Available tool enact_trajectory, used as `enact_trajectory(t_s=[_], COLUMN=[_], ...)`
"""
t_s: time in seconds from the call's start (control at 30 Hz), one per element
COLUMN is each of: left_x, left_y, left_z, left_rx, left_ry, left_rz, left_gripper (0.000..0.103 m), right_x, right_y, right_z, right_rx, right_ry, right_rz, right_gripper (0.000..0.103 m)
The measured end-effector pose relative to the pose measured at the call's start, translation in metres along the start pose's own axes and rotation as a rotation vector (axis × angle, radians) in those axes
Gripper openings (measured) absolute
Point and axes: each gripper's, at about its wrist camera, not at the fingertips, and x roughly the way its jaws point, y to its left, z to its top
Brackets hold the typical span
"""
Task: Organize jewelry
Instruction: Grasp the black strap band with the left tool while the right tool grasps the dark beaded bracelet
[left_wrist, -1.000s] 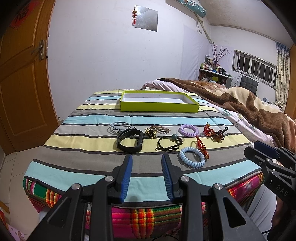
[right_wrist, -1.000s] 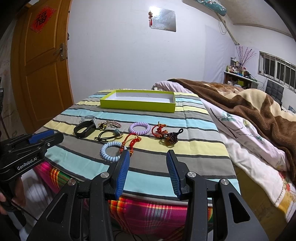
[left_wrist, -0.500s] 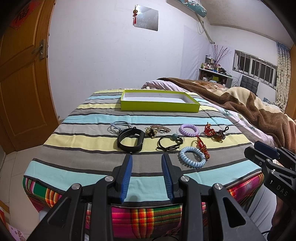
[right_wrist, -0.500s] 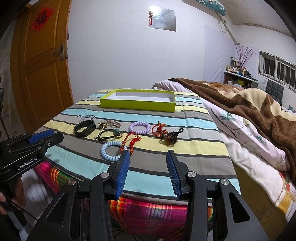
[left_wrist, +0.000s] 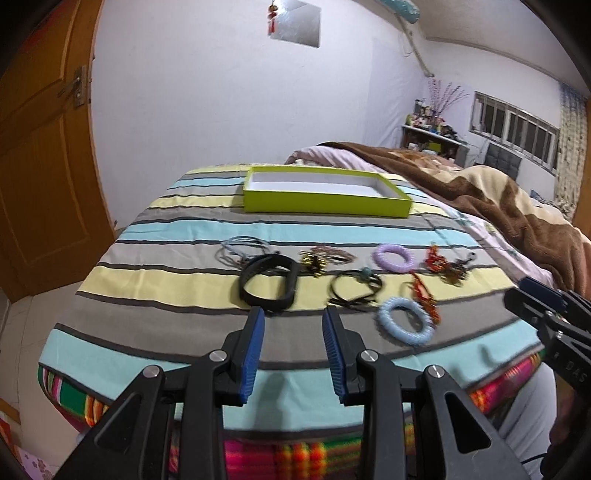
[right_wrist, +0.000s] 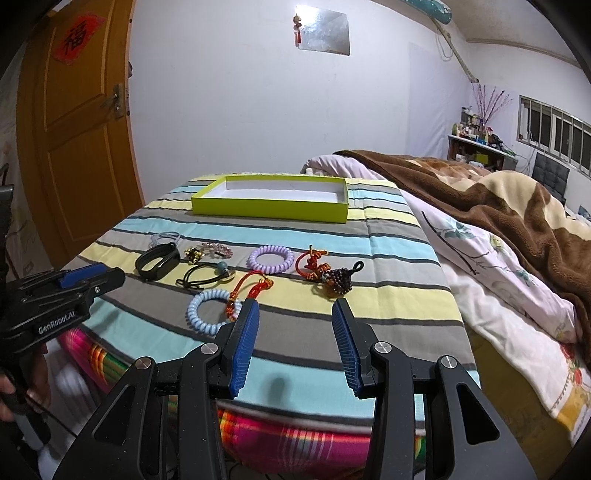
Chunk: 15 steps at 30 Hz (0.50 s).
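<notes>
Left wrist view: jewelry lies on the striped bench before the empty green box (left_wrist: 327, 201); both grippers, left (left_wrist: 293, 314) and right (right_wrist: 291, 306), are held wide; tangled cords risk being snagged together.

Home bedroom: bed (right_wrist: 480, 236) with brown blanket (right_wrist: 480, 192), wooden door (right_wrist: 74, 147), cluttered shelf (right_wrist: 476, 144) by window (right_wrist: 554, 129).

A striped cloth (right_wrist: 332, 332) covered the tabletop (right_wrist: 295, 435). On it lay a green box (right_wrist: 271, 210) at the far end, nearer a black band (right_wrist: 157, 260), purple coil (right_wrist: 271, 258), blue coil (right_wrist: 207, 312) and red knots (right_wrist: 314, 260).
</notes>
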Motion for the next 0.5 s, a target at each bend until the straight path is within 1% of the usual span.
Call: enact_trajectory(t_s=[0.17,0.27,0.4,0.5], left_x=[0.018,0.031,0.045,0.056], left_y=[0.016,0.024,0.029,0.03], left_z=[0.01,0.015,0.02,0.022], left_rx=[-0.026,-0.035,-0.04,-0.037], left_ry=[0.017,0.035,0.068,0.104], left_rz=[0.043,0.059,0.062,0.062], left_gripper=[0.034,0.034,0.034,0.034], right_x=[0.018,0.032,0.053,0.071], right_y=[-0.01,-0.018,-0.03,-0.04], right_z=[0.007,0.012,0.018,0.021], right_rx=[0.014,0.02,0.039,0.062], right_ry=[0.028,0.05,0.097,0.15], right_rz=[-0.007,-0.026,-0.037,-0.014], right_gripper=[0.042,0.042,0.042,0.042])
